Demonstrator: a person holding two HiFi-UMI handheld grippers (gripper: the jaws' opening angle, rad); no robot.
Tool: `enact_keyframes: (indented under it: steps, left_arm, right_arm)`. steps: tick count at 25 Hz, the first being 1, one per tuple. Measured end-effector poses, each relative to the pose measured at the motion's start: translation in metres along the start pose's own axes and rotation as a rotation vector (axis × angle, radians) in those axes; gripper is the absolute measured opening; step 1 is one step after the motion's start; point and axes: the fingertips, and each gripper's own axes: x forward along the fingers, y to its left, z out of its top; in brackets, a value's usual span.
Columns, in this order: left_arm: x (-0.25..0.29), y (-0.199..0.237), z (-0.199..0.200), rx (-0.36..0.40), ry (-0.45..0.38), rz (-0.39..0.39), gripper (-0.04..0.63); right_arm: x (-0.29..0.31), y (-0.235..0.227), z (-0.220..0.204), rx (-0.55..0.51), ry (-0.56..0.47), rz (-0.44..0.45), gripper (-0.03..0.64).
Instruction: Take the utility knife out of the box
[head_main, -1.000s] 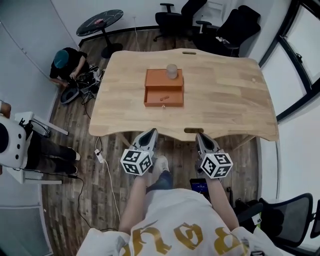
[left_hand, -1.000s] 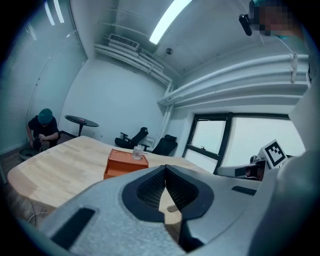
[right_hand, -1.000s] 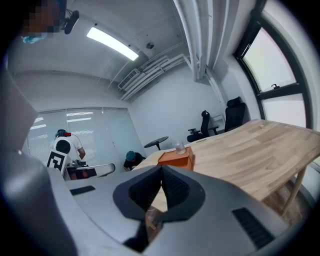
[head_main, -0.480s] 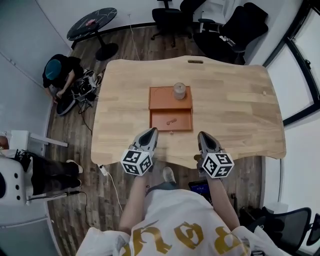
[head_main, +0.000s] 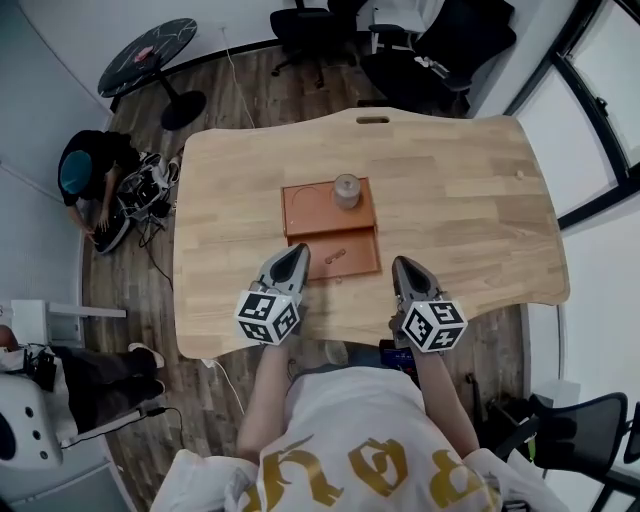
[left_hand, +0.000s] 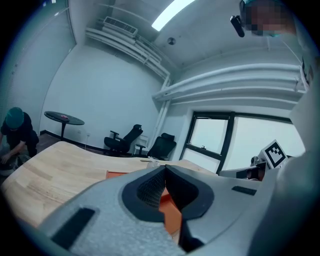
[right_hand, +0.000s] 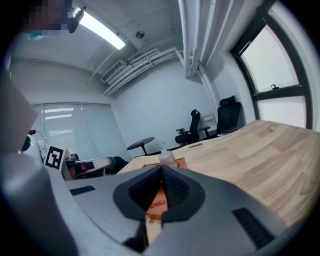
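Observation:
An orange box (head_main: 328, 208) stands in the middle of the wooden table (head_main: 460, 200), its drawer (head_main: 336, 257) pulled out toward me. A small reddish utility knife (head_main: 334, 256) lies in the drawer. A clear jar with a lid (head_main: 346, 190) sits on the box's top. My left gripper (head_main: 293, 259) is shut and empty, just left of the drawer's front. My right gripper (head_main: 405, 268) is shut and empty, to the drawer's right. In the left gripper view the left gripper (left_hand: 164, 172) frames the orange box (left_hand: 171, 214). Past the right gripper (right_hand: 161, 172) the jar (right_hand: 166, 157) shows.
A person (head_main: 85, 180) crouches on the floor left of the table among cables. A round black side table (head_main: 147, 45) and office chairs (head_main: 420, 45) stand beyond the far edge. A white machine (head_main: 20, 440) is at lower left. Windows run along the right.
The table and box have come closer to me. Both grippers, earlier short of the table's near edge, now hang over it beside the open drawer. Both stay shut.

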Motion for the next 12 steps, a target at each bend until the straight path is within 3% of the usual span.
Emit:
enact_keyframes:
  steps: [5,12]
  left_arm:
    - [0.011,0.001,0.006,0.010,-0.002,-0.018,0.009]
    - [0.021,0.010,0.011,-0.004,-0.024,-0.013,0.009]
  right_arm:
    - [0.006,-0.009,0.005,0.004,-0.005,-0.025,0.011]
    - [0.020,-0.003,0.008,-0.031,0.002,0.019,0.011]
